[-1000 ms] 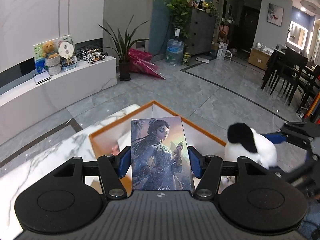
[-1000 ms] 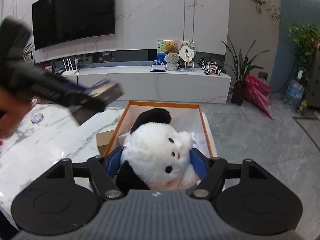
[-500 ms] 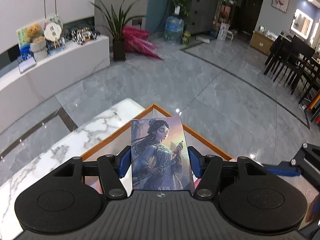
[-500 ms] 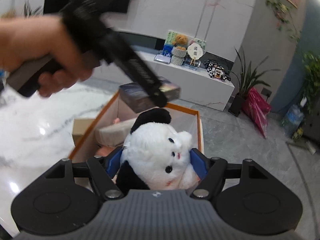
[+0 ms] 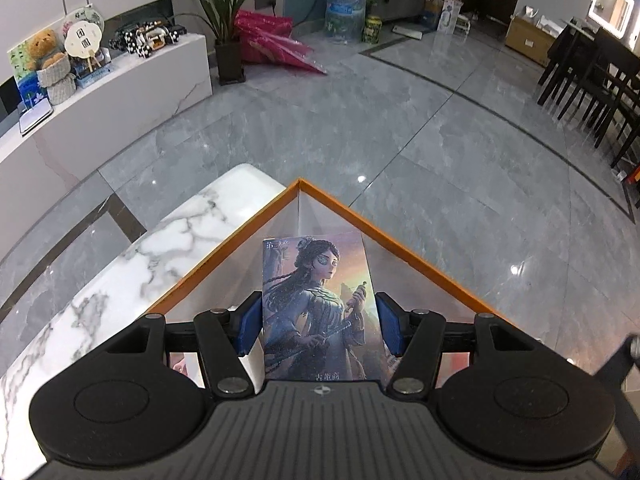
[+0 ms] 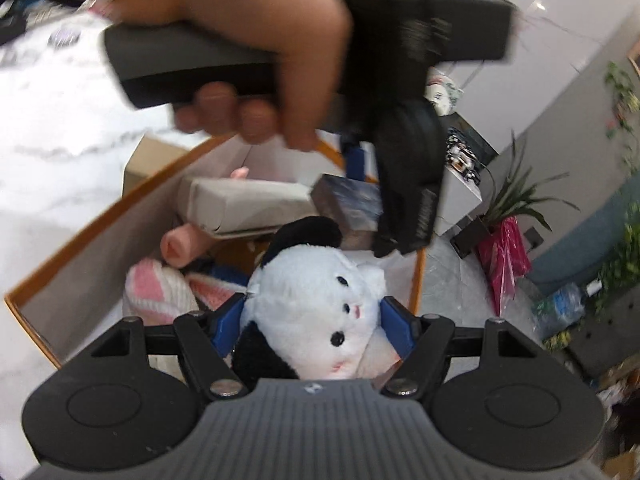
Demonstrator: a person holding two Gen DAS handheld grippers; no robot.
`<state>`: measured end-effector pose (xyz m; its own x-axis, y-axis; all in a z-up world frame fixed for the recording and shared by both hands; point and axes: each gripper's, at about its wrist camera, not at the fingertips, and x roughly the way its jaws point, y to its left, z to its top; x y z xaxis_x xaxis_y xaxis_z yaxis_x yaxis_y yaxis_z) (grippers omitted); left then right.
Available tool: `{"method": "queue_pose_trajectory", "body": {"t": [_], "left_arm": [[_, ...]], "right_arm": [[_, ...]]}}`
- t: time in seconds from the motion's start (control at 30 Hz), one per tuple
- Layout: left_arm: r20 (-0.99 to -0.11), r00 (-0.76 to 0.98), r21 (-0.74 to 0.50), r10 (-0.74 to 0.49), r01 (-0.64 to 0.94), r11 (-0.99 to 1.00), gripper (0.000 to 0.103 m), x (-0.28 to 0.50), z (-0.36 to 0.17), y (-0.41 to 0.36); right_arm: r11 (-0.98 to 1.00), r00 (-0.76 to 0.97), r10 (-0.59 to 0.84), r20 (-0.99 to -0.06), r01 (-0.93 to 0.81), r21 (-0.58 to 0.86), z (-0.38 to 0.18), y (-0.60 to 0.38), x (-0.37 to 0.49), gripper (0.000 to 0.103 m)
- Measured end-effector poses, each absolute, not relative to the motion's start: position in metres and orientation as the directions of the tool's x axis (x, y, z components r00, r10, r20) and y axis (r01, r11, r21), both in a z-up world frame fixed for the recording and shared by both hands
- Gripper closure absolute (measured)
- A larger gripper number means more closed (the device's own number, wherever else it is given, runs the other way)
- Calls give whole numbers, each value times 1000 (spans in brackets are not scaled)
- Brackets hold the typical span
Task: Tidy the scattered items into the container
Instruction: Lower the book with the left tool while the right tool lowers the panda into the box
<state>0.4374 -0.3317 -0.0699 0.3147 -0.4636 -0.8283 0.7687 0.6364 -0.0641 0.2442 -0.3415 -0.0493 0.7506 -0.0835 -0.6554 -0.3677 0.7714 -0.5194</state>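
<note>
I'm holding two items over one orange-rimmed box [image 5: 420,272]: my left gripper [image 5: 318,326] is pinching an illustrated card box [image 5: 318,312], my right gripper [image 6: 314,326] squeezing a white-and-black panda plush [image 6: 316,300].

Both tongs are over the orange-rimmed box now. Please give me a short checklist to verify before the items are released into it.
1. Left tongs grip the picture box on both sides: ok.
2. Right tongs grip the panda plush: ok.
3. Picture box is above the inside of the orange-rimmed box, near its far corner: ok.
4. Panda plush is above the open box, not the marble table: ok.
5. Free space under the panda: not ok, a pink-and-white plush and a white carton already lie close by.
6. Gap between the two tongs while lowering: cannot tell, the left hand is blurred and close.
</note>
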Motion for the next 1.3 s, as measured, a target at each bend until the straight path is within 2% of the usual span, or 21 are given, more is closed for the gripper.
{"method": "queue_pose_trajectory", "body": {"t": [0.17, 0.4, 0.7, 0.87, 1.3], "left_arm": [[-844, 314, -44, -435, 768, 639, 34, 444, -77, -337], [-856, 311, -32, -412, 765, 644, 34, 451, -82, -344], [-867, 299, -41, -399, 754, 655, 34, 457, -90, -352], [-875, 287, -44, -391, 755, 655, 34, 458, -93, -354], [-852, 325, -31, -411, 751, 659, 34, 453, -78, -351]], "right_arm": [[677, 749, -108, -654, -426, -600, -62, -332, 255, 29], [617, 736, -135, -663, -461, -638, -74, -333, 264, 28], [609, 728, -150, -669, -465, -643, -72, -340, 275, 28], [599, 737, -160, -656, -456, -658, -71, -342, 278, 23], [580, 750, -168, -639, -449, -679, -63, -342, 278, 23]]}}
